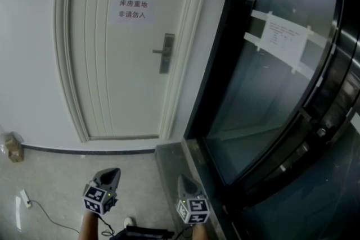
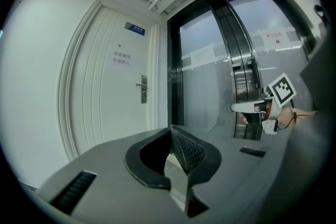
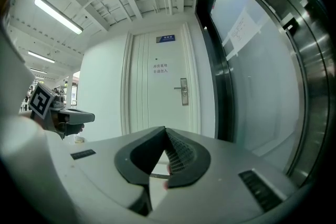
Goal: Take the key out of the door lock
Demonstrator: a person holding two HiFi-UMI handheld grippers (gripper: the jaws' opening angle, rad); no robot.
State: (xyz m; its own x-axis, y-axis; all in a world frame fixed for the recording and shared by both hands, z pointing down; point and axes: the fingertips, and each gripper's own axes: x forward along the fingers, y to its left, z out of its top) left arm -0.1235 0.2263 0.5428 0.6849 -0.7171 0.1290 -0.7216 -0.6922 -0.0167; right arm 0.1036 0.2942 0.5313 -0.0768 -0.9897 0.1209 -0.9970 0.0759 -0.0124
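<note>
A white door point(image 1: 112, 76) stands ahead, with a metal lock plate and lever handle point(image 1: 165, 53) on its right side. The plate also shows far off in the left gripper view point(image 2: 143, 89) and in the right gripper view point(image 3: 184, 92). No key can be made out at this distance. My left gripper point(image 1: 111, 172) and right gripper point(image 1: 184, 180) are low in the head view, side by side, well short of the door. Both point toward it. The left gripper's jaws point(image 2: 170, 131) meet at the tip with nothing in them. The right gripper point(image 3: 165, 131) is likewise shut and empty.
A dark-framed glass wall point(image 1: 270, 98) with a taped paper notice point(image 1: 284, 36) runs along the right. A printed sign point(image 1: 132, 10) hangs on the door. On the floor at the left lie a small box point(image 1: 14, 146) and a white cable point(image 1: 34, 205).
</note>
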